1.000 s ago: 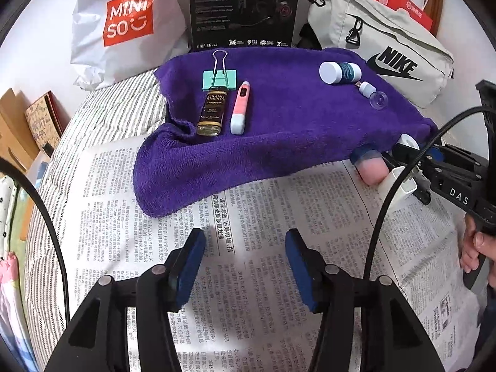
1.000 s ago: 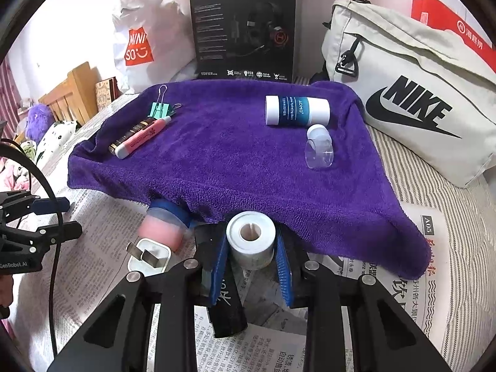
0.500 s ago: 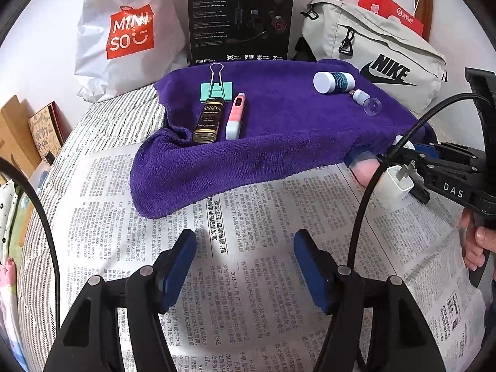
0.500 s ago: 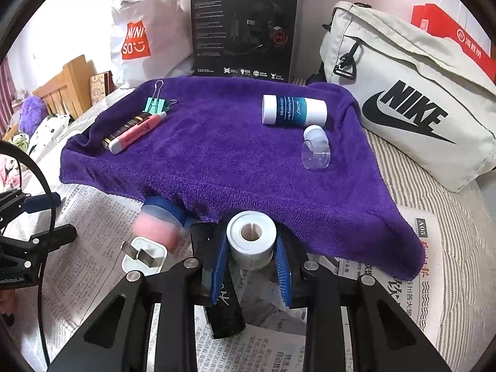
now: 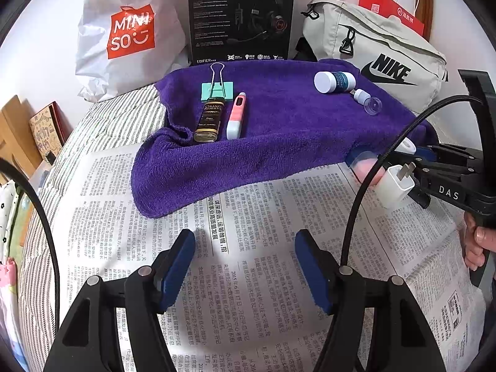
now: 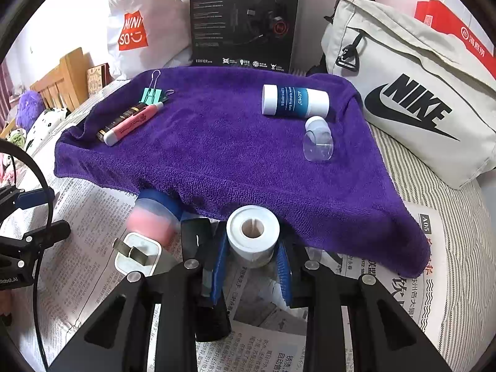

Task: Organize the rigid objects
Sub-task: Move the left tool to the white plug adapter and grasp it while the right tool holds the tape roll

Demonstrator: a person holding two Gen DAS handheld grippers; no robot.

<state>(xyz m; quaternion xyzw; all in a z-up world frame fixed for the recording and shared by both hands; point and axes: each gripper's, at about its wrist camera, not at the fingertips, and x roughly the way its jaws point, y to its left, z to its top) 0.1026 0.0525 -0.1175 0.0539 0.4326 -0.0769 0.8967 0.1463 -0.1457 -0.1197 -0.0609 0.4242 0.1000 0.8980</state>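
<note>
The left gripper (image 5: 245, 266) has pulled back a bit from the purple towel (image 6: 217, 142), and the right gripper (image 6: 251, 263) has stayed by the towel's near edge. The left jaws are wide open with nothing in them, over the newspaper (image 5: 248, 279). The right jaws are squeezed on the white roll (image 6: 251, 235), which sits at the towel's near edge with its hole facing up. The roll looks light and stiff, so I think holding its round sides is best; squeezing too hard might dent it. A white plug (image 6: 138, 255) and a pink and blue cup (image 6: 152, 217) lie just left of the roll. On the towel's left edge are a green clip (image 5: 217, 90), a dark bottle (image 5: 210, 121) and a pink pen (image 5: 236, 116).
</note>
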